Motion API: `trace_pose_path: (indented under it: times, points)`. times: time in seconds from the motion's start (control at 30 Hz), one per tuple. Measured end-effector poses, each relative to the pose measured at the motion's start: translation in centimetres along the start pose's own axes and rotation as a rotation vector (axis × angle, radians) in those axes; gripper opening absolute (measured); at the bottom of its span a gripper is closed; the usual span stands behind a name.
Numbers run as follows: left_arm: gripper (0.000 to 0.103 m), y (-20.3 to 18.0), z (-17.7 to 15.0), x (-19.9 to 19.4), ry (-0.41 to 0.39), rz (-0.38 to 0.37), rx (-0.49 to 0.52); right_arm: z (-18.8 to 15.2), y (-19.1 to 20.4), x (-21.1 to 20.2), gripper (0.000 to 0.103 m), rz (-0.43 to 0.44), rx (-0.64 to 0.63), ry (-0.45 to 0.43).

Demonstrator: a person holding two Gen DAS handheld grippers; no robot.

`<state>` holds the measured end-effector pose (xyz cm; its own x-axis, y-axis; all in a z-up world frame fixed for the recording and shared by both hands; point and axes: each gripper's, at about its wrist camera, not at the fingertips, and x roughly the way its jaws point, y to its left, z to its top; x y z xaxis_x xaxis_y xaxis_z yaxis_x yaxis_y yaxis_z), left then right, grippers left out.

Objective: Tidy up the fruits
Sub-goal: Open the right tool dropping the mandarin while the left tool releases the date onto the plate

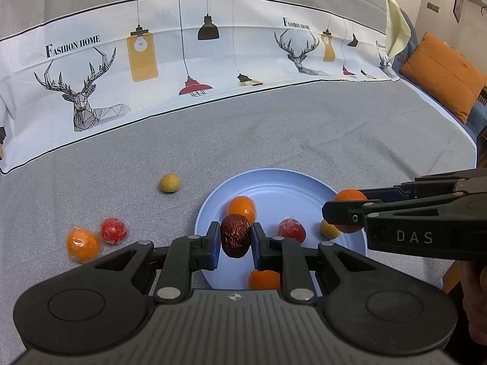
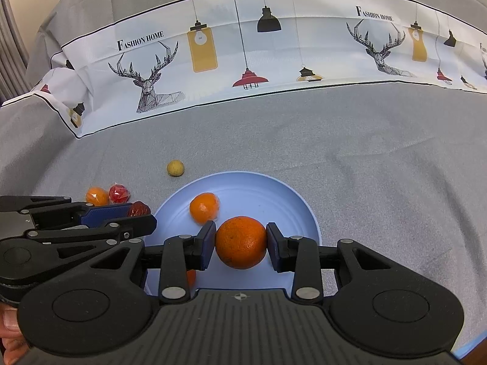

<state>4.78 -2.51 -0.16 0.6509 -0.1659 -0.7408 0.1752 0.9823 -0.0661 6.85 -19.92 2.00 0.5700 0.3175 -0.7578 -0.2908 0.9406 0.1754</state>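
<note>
My left gripper (image 1: 236, 240) is shut on a wrinkled dark red date (image 1: 235, 234) and holds it over the near left edge of the light blue plate (image 1: 283, 182). My right gripper (image 2: 240, 240) is shut on an orange (image 2: 241, 241) over the same plate (image 2: 274, 194); it enters the left wrist view from the right (image 1: 344, 213). On the plate lie a wrapped orange (image 1: 242, 208), a red wrapped fruit (image 1: 291, 229), a small yellow fruit (image 1: 328, 230) and another orange (image 1: 264, 279) partly hidden by my left gripper.
On the grey tablecloth left of the plate lie a wrapped orange (image 1: 82, 243), a red wrapped fruit (image 1: 113, 230) and a yellow-green round fruit (image 1: 169, 182). A white printed cloth band (image 1: 182, 60) runs across the back. An orange cushion (image 1: 444, 76) sits far right.
</note>
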Motion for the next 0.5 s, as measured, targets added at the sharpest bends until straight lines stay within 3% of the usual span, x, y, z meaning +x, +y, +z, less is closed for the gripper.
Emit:
trace_pose_path:
  times: [0.1, 0.23, 0.5]
  points:
    - [0.023, -0.05, 0.01, -0.07, -0.005, -0.006, -0.003, 0.01, 0.00, 0.07, 0.039, 0.000, 0.003, 0.004]
    - [0.028, 0.01, 0.07, -0.08, -0.005, -0.012, -0.014, 0.12, -0.03, -0.06, 0.053, -0.003, 0.007, -0.005]
    - [0.029, 0.10, 0.10, 0.03, -0.002, -0.003, -0.015, 0.14, -0.10, -0.14, 0.054, -0.008, 0.010, -0.007]
